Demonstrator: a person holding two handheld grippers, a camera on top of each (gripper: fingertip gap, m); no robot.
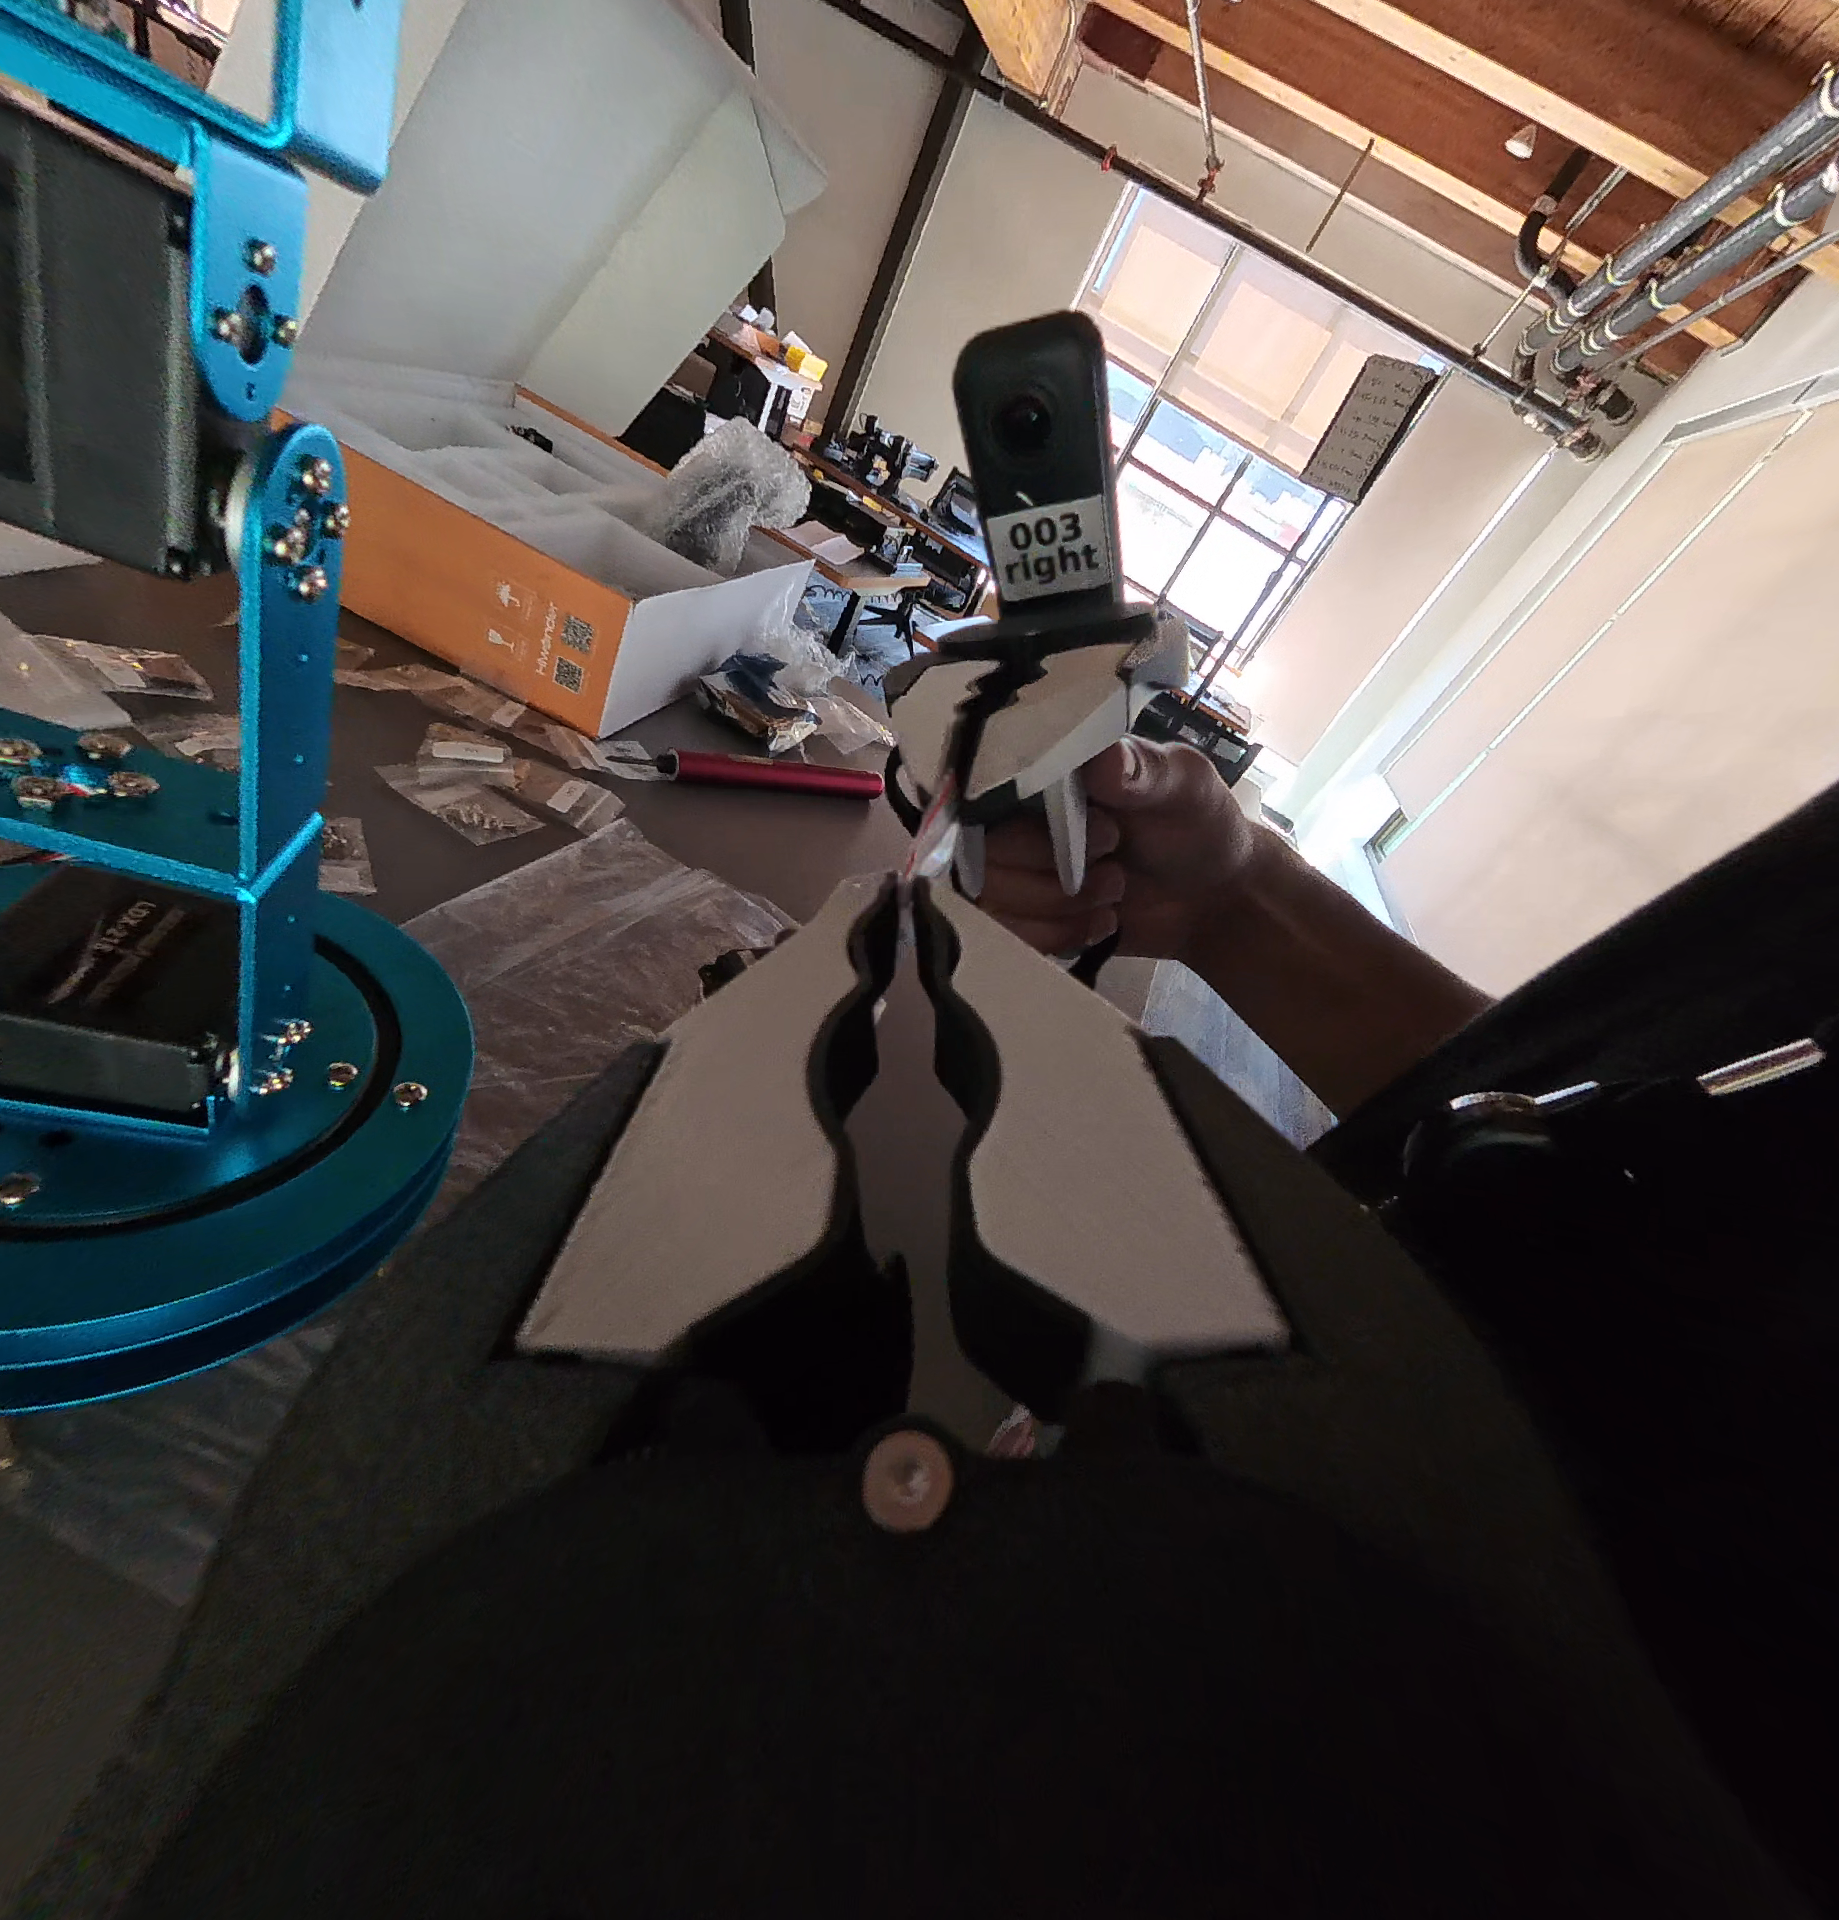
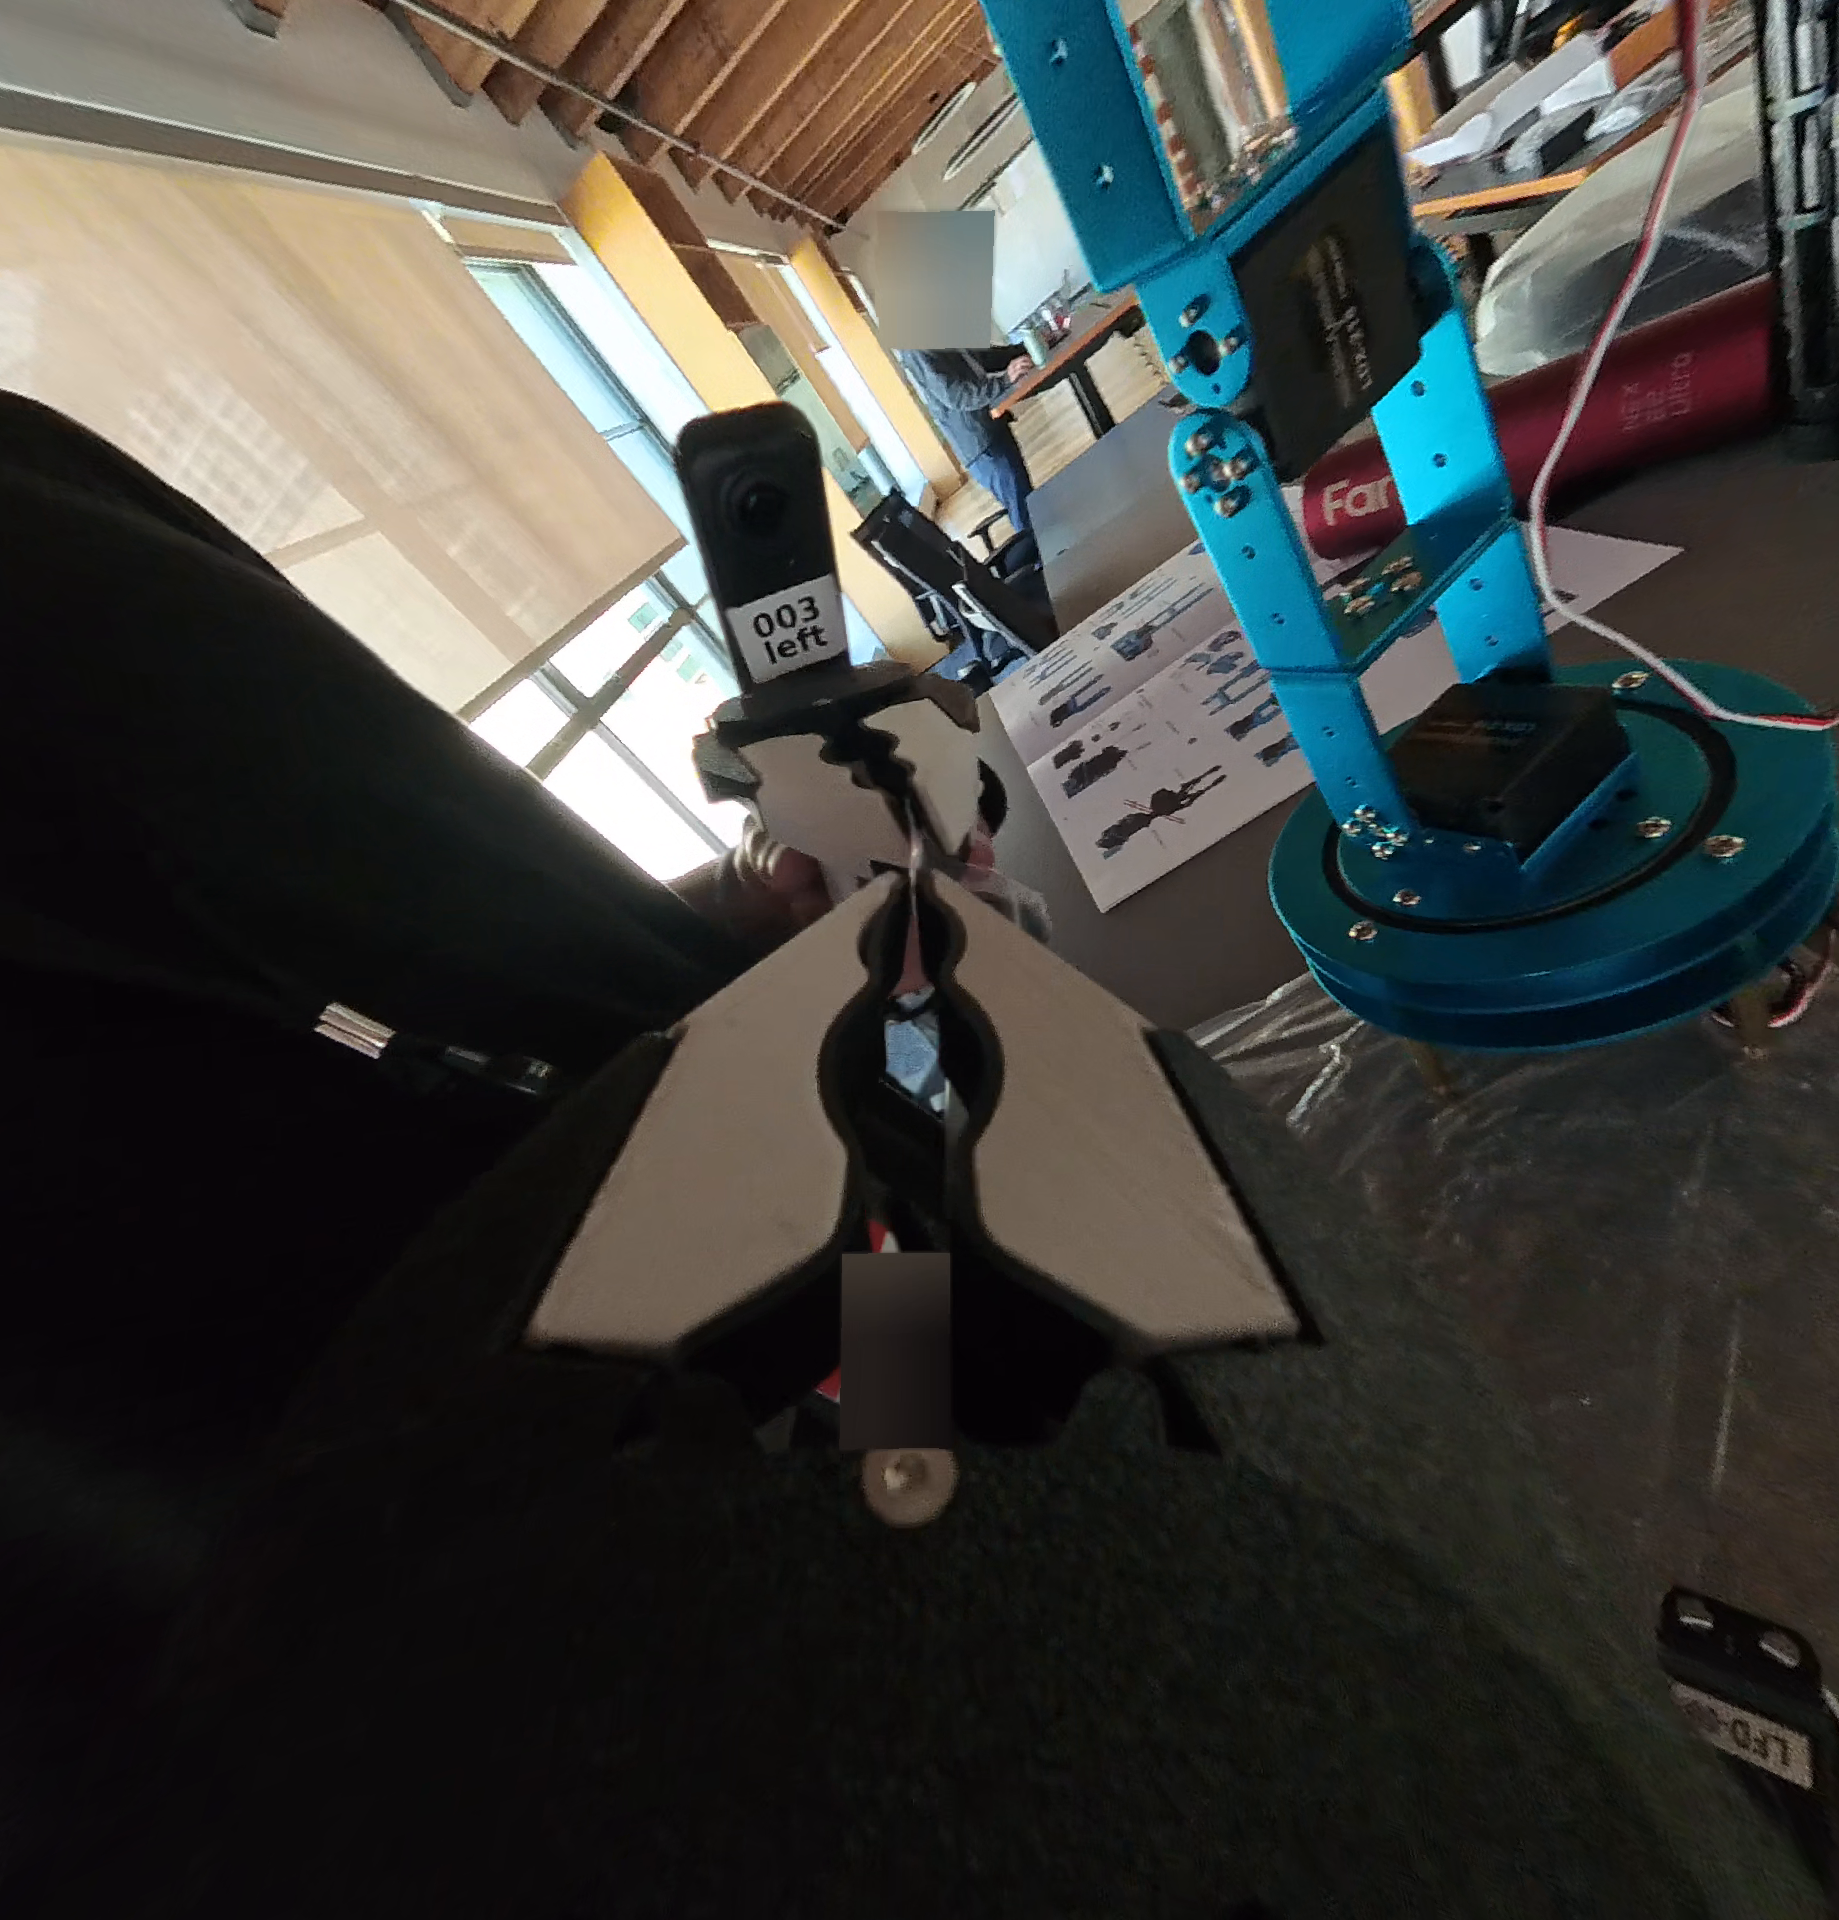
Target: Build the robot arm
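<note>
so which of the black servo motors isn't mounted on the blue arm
The small black servo motor lying loose on the table at lower right; the others sit bolted inside the blue metal arm.

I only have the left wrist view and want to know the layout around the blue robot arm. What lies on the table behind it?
Observer: A printed instruction sheet lies flat beyond the blue robot arm.
Operator: Any loose parts I can't see?
Observer: A black servo lies alone at the lower right of the right wrist view.
Operator: Any wiring on the arm?
Observer: A red-and-white wire hangs loose beside it, ending over the round base.
</note>
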